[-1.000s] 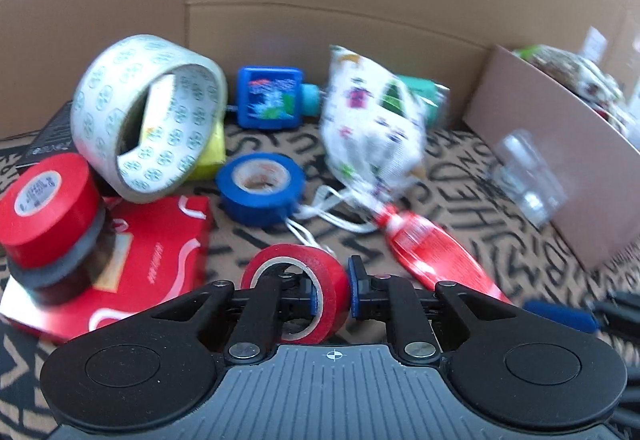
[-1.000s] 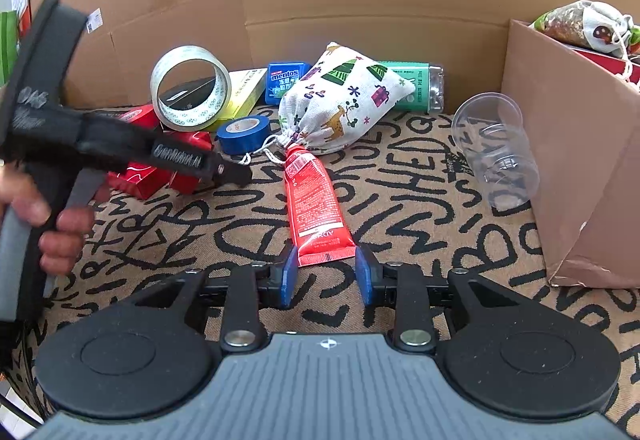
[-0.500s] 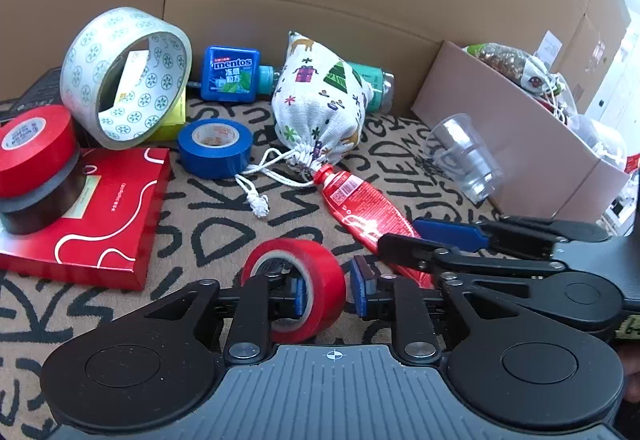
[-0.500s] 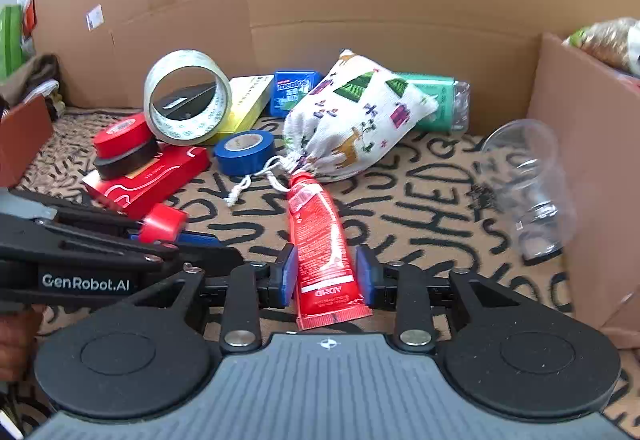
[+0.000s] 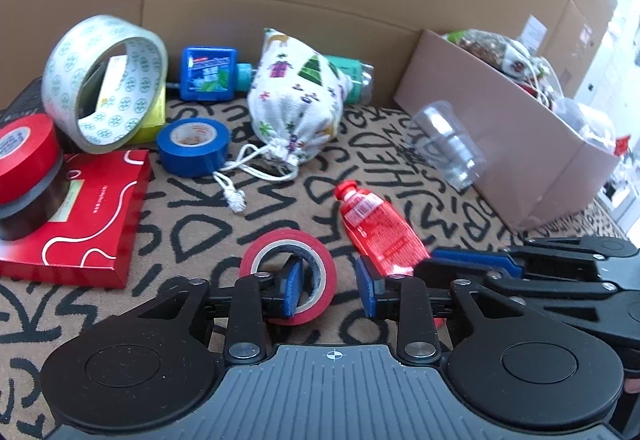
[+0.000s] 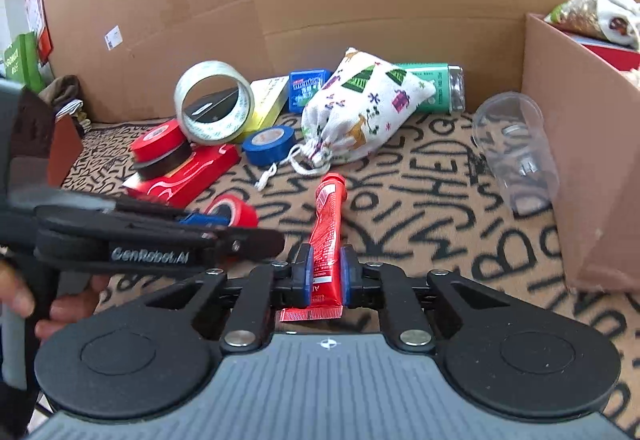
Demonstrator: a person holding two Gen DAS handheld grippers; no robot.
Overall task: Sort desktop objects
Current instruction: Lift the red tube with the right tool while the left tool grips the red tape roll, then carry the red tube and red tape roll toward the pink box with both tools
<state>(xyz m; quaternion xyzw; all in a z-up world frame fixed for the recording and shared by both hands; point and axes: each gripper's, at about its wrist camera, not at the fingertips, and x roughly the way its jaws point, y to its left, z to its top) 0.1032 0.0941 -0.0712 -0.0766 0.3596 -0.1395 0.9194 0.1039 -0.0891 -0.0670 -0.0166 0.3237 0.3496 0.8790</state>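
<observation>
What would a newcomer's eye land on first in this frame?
Probably the red tube low in the middle, pinched near its crimped end by the right gripper, whose jaws have just been closing. Beside it, the left gripper, jaws just opening, has one finger inside the small red tape roll standing on the lettered mat. Behind them lies a printed drawstring pouch.

A mat (image 6: 440,208) with black letters carries everything. Straight ahead of the right gripper (image 6: 324,272) lies a red tube (image 6: 328,224); beyond it a printed pouch (image 6: 360,112), a blue tape (image 6: 268,144) and a green can (image 6: 436,84). To its left stands a small red tape (image 5: 288,272), farther left a red box (image 5: 88,224). A clear cup (image 6: 516,148) lies to its right, beside a carton (image 6: 580,160).
</observation>
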